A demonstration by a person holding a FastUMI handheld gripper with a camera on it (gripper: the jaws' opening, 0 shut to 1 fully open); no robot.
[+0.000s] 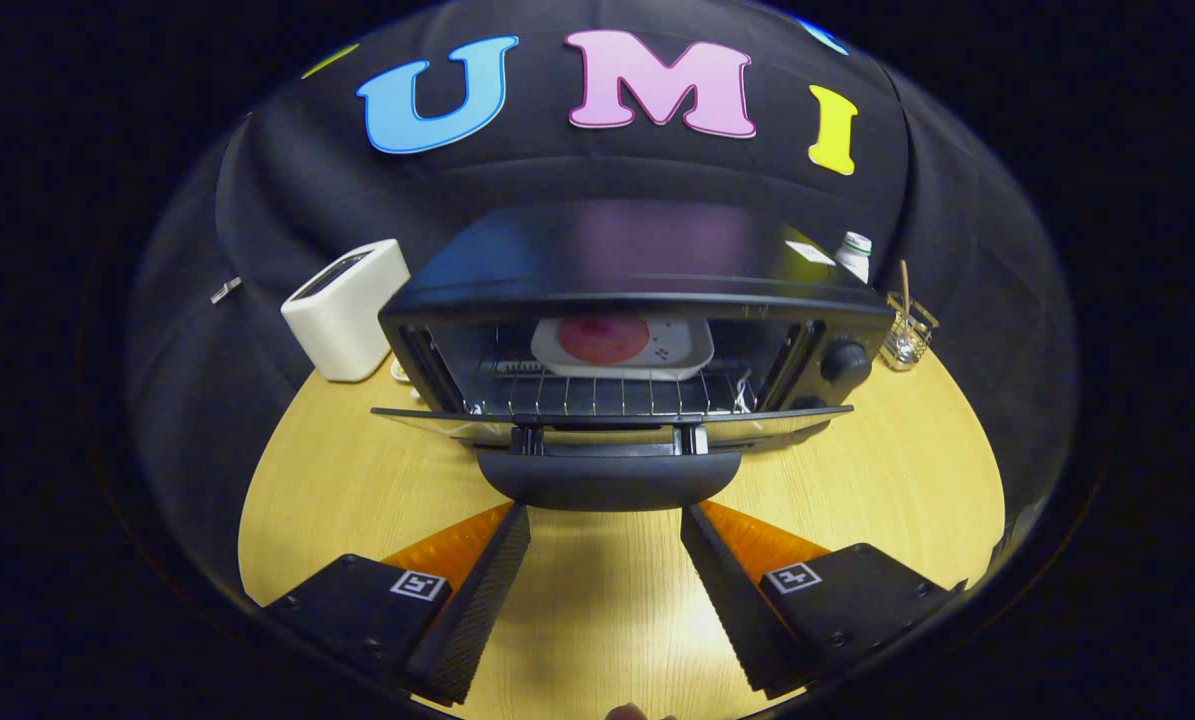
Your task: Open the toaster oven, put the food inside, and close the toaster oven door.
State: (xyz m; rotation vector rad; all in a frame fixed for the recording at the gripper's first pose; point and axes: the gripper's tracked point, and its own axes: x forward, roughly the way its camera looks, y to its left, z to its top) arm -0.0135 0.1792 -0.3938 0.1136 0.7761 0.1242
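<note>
While your fingers (605,512) stand wide apart over the desk (337,490), they grip nothing: bare wood shows between them from the tips back to the bottom of the view. Each tip sits just below the oven door's handle (609,480), one under its left end and one under its right; whether either tip touches the handle you cannot tell, because the two meet at the same edge in the view.

Your oven (617,300) stands right ahead of the fingers, in the middle of the desk, with its door (612,422) dropped down flat toward you. The handle hangs at the door's near edge, the closest thing to the fingers. Beyond the door you see the wire rack (607,392), and on the back part of it a white tray (687,350) carrying the food (604,340), a round reddish piece. So the food is already inside and the door is still open.

On the oven's right side sits a dark knob (845,362), with a second one partly hidden below it by the door. To the left of the oven, just beside it, a white toaster (345,310) stands on the desk. Behind the oven's right corner you see the top of a white bottle (854,254), and to the right of that a clear glass holder (907,335) with a stick standing in it. All three stand well apart from your fingers.
</note>
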